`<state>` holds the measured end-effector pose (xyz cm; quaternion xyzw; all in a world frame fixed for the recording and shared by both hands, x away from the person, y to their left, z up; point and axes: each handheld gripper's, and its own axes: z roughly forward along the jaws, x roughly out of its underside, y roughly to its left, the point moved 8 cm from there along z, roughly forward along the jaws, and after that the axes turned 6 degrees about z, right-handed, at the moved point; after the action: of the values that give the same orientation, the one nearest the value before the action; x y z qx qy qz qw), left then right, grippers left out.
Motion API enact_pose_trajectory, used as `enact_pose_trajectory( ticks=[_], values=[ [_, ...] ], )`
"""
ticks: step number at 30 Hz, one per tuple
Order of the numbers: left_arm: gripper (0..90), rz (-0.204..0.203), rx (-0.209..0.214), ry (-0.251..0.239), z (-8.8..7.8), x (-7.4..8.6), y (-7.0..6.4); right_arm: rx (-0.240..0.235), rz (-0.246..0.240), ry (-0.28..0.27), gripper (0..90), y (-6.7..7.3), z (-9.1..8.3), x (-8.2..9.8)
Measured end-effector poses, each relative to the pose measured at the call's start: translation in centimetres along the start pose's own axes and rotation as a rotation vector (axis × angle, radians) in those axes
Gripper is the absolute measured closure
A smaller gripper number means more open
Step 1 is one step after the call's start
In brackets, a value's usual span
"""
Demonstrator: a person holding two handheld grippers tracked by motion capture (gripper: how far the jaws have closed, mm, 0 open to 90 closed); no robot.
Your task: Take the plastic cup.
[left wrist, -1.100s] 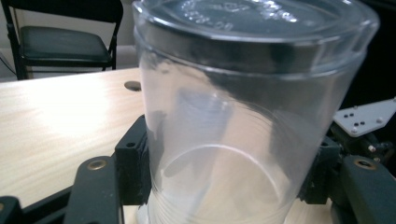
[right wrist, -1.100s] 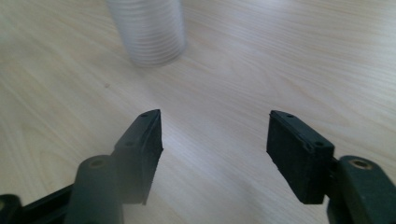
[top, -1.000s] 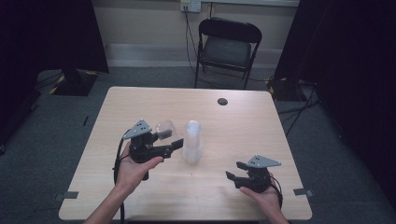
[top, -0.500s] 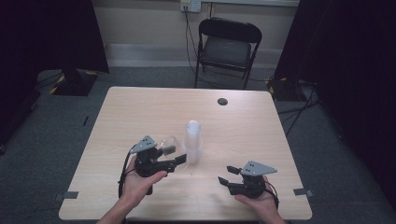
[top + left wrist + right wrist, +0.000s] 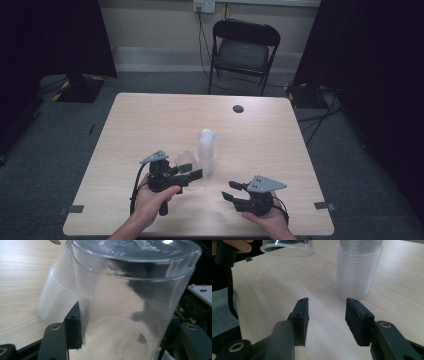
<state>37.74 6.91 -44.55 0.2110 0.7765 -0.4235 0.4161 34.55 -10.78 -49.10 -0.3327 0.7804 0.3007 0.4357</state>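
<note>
A clear plastic cup (image 5: 184, 160) is clamped between the jaws of my left gripper (image 5: 192, 176), tilted and just above the table. Those jaws have just been closing on it. In the left gripper view the cup (image 5: 125, 302) stands between the two black pads (image 5: 73, 330), its flat base pointing away. A tall stack of clear cups (image 5: 206, 150) stands mouth-down beside it, also seen as the stack (image 5: 57, 300). My right gripper (image 5: 230, 189) hovers low near the front edge. Its jaws have just been closing with nothing between them. The right gripper (image 5: 327, 315) faces the stack (image 5: 358, 270) and the held cup's rim (image 5: 287, 247).
The light wooden table (image 5: 150, 120) carries a small dark disc (image 5: 238, 108) near its far edge. A black folding chair (image 5: 245, 50) stands behind the table. The table's front edge lies close under both hands.
My left hand has come down and toward the near edge with the cup. My right gripper has slid left toward the middle, and its jaws stand narrower.
</note>
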Motion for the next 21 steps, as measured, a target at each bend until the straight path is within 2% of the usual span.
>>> enact_pose_trajectory(
  ticks=[2,4,5,7,11,15,16,19,20,21],
  values=[
    [38.3,0.002,0.004,-0.003,-0.1,-0.1,-0.1,-0.006,-0.020,0.005,57.4,0.6,0.2,-0.2],
    [38.3,-0.024,0.029,-0.002,-0.1,-0.1,-0.3,-0.018,-0.045,-0.004,59.3,1.3,0.5,-0.5],
    [38.3,-0.024,0.029,-0.002,-0.1,-0.1,-0.3,-0.009,-0.061,-0.011,60.2,1.5,0.6,-0.6],
    [38.4,-0.048,0.049,0.004,-0.1,-0.2,-0.5,-0.006,-0.079,-0.030,61.6,1.9,0.8,-1.0],
    [38.8,-0.102,0.070,0.013,0.0,-0.2,-0.6,0.013,-0.134,-0.087,64.0,2.4,1.0,-2.3],
    [38.8,-0.118,0.078,0.024,0.1,0.0,-0.5,0.009,-0.167,-0.141,66.0,2.9,1.3,-3.4],
    [38.8,-0.136,0.098,0.018,0.1,-0.1,-0.7,0.014,-0.175,-0.145,66.5,3.0,1.5,-3.6],
    [39.2,-0.148,0.109,0.013,0.1,-0.2,-0.8,0.022,-0.196,-0.153,67.4,3.1,1.9,-3.8],
    [39.2,-0.173,0.122,0.011,0.0,-0.2,-0.9,0.030,-0.205,-0.156,67.9,3.2,2.0,-3.9],
    [39.2,-0.177,0.130,0.011,0.0,-0.2,-1.0,0.037,-0.211,-0.162,68.0,3.2,2.1,-4.0]
  ],
)
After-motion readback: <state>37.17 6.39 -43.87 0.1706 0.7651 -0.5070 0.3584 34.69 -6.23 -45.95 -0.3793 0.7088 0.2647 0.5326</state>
